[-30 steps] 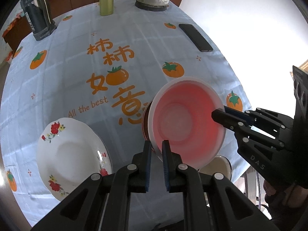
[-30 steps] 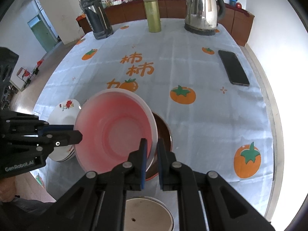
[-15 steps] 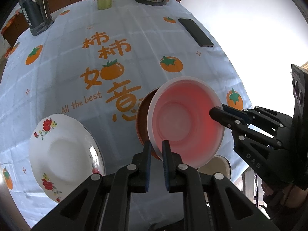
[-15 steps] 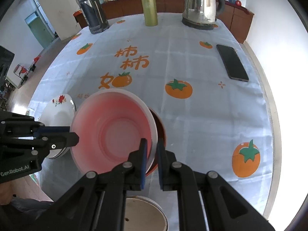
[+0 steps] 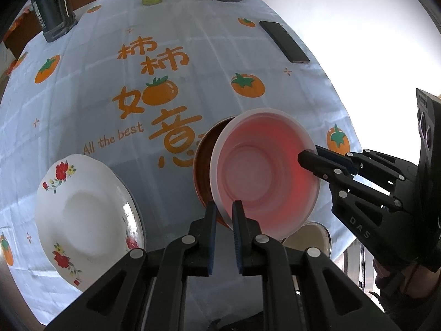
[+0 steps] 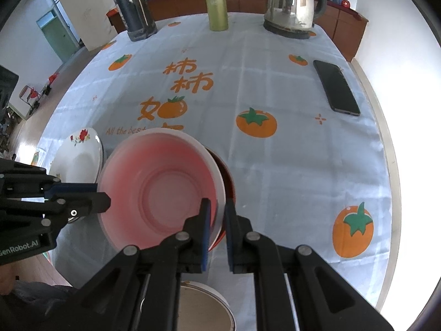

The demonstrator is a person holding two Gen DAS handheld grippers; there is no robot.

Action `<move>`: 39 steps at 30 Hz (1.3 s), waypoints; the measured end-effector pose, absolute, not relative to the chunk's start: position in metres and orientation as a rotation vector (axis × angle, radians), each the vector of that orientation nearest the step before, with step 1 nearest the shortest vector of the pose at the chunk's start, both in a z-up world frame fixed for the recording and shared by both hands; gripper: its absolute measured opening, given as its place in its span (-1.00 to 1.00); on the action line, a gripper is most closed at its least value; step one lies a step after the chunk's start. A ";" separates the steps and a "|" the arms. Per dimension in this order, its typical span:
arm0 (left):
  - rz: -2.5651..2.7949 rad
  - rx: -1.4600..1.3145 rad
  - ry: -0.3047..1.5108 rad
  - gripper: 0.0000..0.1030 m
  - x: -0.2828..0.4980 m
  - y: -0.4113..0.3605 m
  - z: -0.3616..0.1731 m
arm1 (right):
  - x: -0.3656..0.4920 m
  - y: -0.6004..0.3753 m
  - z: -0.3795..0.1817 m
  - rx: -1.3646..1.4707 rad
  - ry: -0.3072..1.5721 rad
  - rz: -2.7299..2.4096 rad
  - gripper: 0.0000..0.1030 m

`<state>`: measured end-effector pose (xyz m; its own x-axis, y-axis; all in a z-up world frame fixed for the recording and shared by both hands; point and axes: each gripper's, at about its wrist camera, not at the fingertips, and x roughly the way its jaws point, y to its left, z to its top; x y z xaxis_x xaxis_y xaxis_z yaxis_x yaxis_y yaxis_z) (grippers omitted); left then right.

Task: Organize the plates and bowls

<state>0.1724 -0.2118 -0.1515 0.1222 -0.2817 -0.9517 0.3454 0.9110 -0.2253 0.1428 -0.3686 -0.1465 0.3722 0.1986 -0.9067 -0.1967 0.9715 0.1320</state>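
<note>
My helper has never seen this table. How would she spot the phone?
Start at the steel kettle at the table's far end. Come toward the right edge of the tablecloth; the phone lies flat there, the only thin black slab.

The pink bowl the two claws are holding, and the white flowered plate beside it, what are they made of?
The pink translucent bowl looks like matte, frosted plastic: light glows through its wall. The white flowered plate looks like glazed ceramic, possibly melamine: it is opaque, with a sharp glossy highlight at its rim and printed red flowers.
</note>
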 end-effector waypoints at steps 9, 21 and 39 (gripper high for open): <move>-0.459 0.052 1.396 -0.76 0.170 -0.213 -0.157 | 0.145 -0.369 -0.149 -0.015 1.171 0.260 -0.81; -0.457 0.034 1.402 -0.77 0.170 -0.212 -0.159 | 0.148 -0.368 -0.148 -0.023 1.167 0.261 -0.81; -0.474 0.010 1.448 -0.77 0.170 -0.214 -0.170 | 0.153 -0.365 -0.153 -0.057 1.205 0.267 -0.81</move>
<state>0.1700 -0.2136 -0.1699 0.0476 -0.3048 -0.9512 0.3166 0.9078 -0.2750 0.1525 -0.3652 -0.1525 0.3300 0.1740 -0.9278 -0.2342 0.9672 0.0981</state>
